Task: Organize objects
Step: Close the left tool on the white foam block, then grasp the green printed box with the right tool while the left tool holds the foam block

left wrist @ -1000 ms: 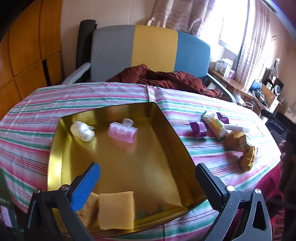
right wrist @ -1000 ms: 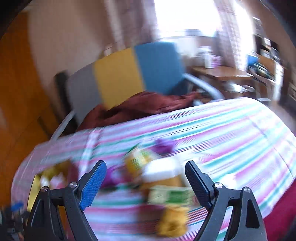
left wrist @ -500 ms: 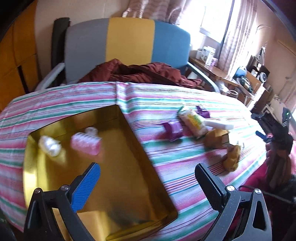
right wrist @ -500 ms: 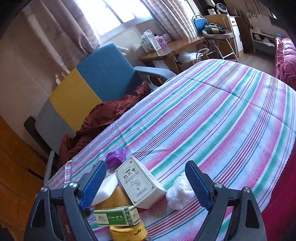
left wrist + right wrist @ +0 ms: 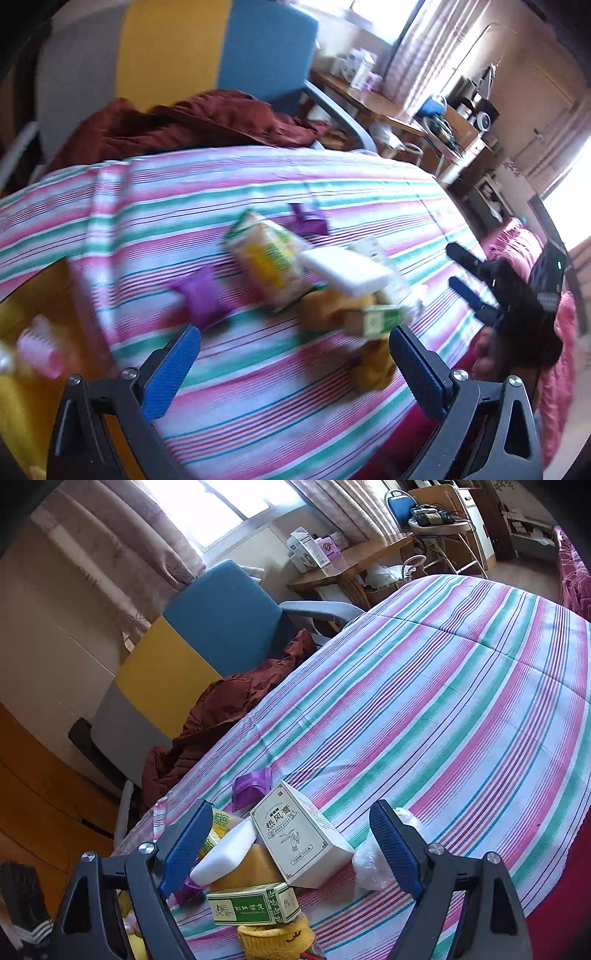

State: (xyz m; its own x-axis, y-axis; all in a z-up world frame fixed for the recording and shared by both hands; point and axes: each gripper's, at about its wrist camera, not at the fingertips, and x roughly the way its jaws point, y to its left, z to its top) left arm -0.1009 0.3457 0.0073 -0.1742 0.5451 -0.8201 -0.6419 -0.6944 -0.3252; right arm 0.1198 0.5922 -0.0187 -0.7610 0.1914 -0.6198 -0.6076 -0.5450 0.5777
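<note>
A heap of small objects lies on the striped tablecloth [image 5: 443,701]: a white medicine box [image 5: 301,838], a green-and-white box [image 5: 251,904], a white bar [image 5: 223,856], an orange sponge [image 5: 251,867], a purple piece [image 5: 251,786], a yellow knitted item [image 5: 275,939] and a clear plastic wad [image 5: 373,860]. My right gripper [image 5: 291,849] is open, its jaws on either side of the heap. In the blurred left wrist view my left gripper [image 5: 291,363] is open above the cloth, just short of the heap, with a yellow snack packet [image 5: 267,260] and purple pieces [image 5: 203,295]. The right gripper [image 5: 476,284] shows there at right.
A gold tray [image 5: 22,302] holding a pink hair roller [image 5: 38,354] sits at the left edge. A grey, yellow and blue chair [image 5: 192,650] with a maroon garment [image 5: 229,709] stands behind the table. A cluttered wooden desk [image 5: 351,561] is by the window.
My left gripper has swung right, from over the gold tray toward the heap of objects. My right gripper has moved slightly nearer the heap. Both stay open.
</note>
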